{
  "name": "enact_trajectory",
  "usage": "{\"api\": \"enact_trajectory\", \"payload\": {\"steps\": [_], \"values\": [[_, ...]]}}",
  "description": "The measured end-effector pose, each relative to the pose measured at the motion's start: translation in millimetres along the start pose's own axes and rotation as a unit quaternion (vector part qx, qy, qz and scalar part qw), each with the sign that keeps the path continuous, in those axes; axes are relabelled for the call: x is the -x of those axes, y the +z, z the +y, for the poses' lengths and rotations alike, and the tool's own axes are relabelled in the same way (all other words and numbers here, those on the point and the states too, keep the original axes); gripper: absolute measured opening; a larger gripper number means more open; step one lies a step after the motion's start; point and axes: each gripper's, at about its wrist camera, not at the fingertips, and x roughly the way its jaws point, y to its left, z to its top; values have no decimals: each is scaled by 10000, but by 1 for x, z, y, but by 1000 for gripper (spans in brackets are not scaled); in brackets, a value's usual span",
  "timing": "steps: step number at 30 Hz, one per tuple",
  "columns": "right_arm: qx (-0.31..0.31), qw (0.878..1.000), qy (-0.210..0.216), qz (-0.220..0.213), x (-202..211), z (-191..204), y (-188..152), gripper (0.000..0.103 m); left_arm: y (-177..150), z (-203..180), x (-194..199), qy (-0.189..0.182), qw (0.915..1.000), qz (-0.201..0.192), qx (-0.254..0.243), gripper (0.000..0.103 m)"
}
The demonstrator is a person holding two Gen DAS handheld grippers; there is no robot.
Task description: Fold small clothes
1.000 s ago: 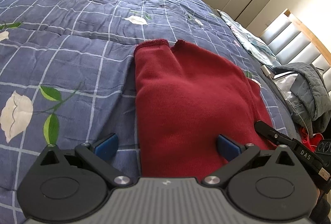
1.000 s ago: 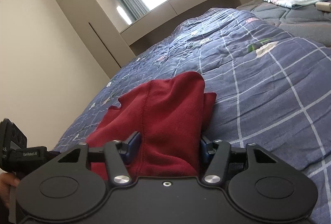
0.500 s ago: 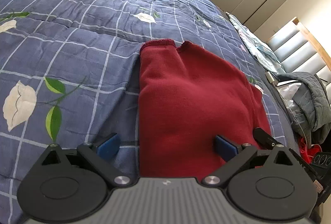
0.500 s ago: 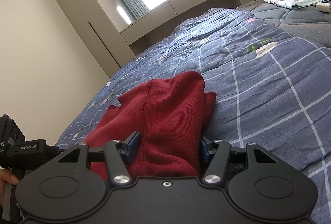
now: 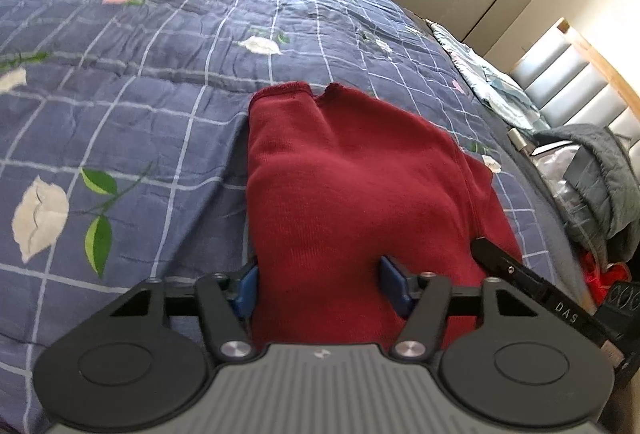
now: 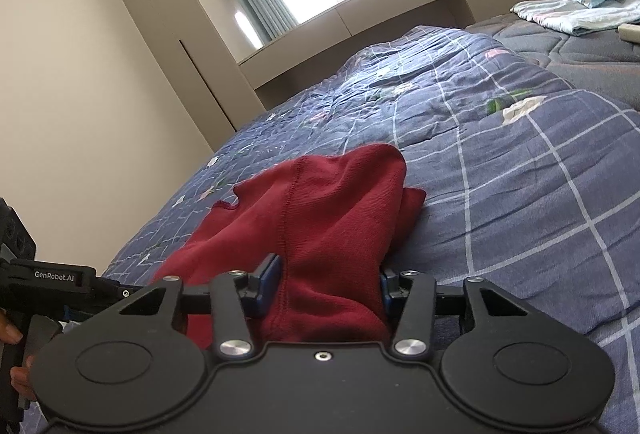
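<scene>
Left wrist view. A second ago my left gripper (image 5: pixel 320 284) stood wide, with its left pad out over the quilt (image 5: pixel 120 105) and only the right pad on cloth. Now the jaws are closing. The left pad sits at the left edge of the garment (image 5: pixel 344 193) and the right pad is on its red knit, so a band of the near hem lies between them. I cannot confirm that the pads are pressing yet; the cloth between them looks flat, not pinched. I treat this grip as not yet made. The garment lies on the quilt, folded lengthways, with its far end pointing away from me. The right gripper's finger shows at the right edge of this view, on the same hem.

Right wrist view. My right gripper (image 6: pixel 326 288) has also narrowed since a second ago and its jaws are closing. Both blue pads lie against a raised bunch of the garment (image 6: pixel 320 218), and the seam runs up just beside the left pad. The knit bulges between the pads, so I read this side as gripped or very near it. The hand has kept its place. The left gripper body is visible at the left edge, beside the same near end.

Meaning for the task: both grippers are taking the near hem together. My judgement is that the next step is to lift that end and carry it over toward the far end. The left grip needs confirming first, or the hem may slip out on that side.
</scene>
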Motion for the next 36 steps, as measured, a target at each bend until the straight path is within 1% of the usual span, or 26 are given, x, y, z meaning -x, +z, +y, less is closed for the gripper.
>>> {"api": "enact_trajectory", "payload": {"steps": [1,2,4,7,12,15,18,22,28,32,36], "values": [[24,10000,5,-12,1,1,0,43,0,-4,1,58,9999,-28,-88,56],[72,10000,4,-32,1,3,0,42,0,-7,3,114,9998,-57,-175,53],[164,9998,-26,-49,3,7,1,36,0,-15,9,227,9990,-128,-360,38],[354,9992,-152,-93,6,18,4,31,2,-21,20,279,9979,-213,-552,30],[362,9988,-167,-272,16,37,9,28,5,-27,43,251,9965,-354,-710,27],[450,9985,-34,-321,19,56,14,28,4,-28,66,442,9932,-582,-908,26],[590,9975,100,-365,18,81,17,28,6,-21,90,597,9906,-752,-970,26],[607,9970,353,-338,8,117,16,28,7,2,124,820,9886,-880,-906,27],[700,9954,654,-73,-17,171,2,27,3,49,159,1152,9866,-920,-695,27],[826,9937,742,154,-32,198,-11,27,-6,79,168,1261,9868,-876,-518,27],[999,9918,703,386,-47,217,-25,27,-12,106,165,1253,9885,-792,-305,27]]}}
